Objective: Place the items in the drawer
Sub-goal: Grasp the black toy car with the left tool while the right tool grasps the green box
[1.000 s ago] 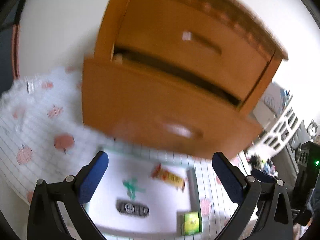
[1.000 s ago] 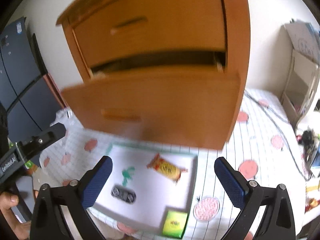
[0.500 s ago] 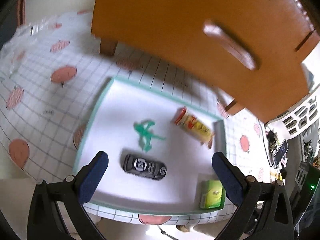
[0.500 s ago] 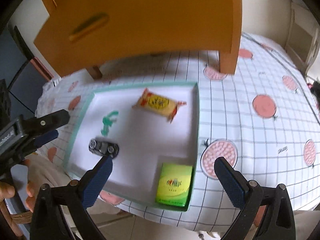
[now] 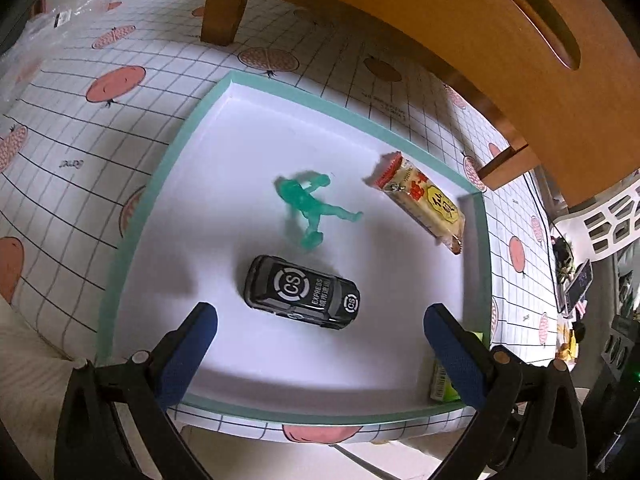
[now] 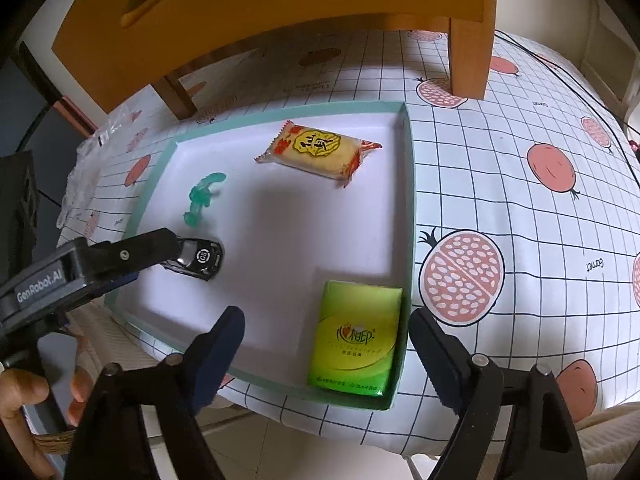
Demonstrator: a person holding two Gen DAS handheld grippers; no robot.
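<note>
The left gripper [image 5: 320, 322] hangs over the near edge of the tray [image 5: 136, 216], its blue-padded fingers [image 5: 188, 344] spread wide apart and holding nothing. The black toy car [image 5: 302, 292] lies on the tray floor just beyond the gap between them, near the near edge. In the right wrist view one black arm of this gripper crosses in front of the car.

The right gripper [image 6: 324, 340] is likewise wide apart and empty, poised above the tray's near right corner, where the green box [image 6: 358, 340] lies flat against the right wall, between and just beyond the fingers [image 6: 216, 352].

Past the car, a green plastic figure [image 5: 314, 208] lies toward the middle of the tray. A yellow and red snack packet [image 6: 318, 150] lies near the far right corner.

The tray sits on a table covered by a checked cloth [image 6: 500, 160] printed with pomegranates. Beyond its far edge stands the orange wooden drawer unit [image 6: 260, 0] on legs, a handle slot on its front.
</note>
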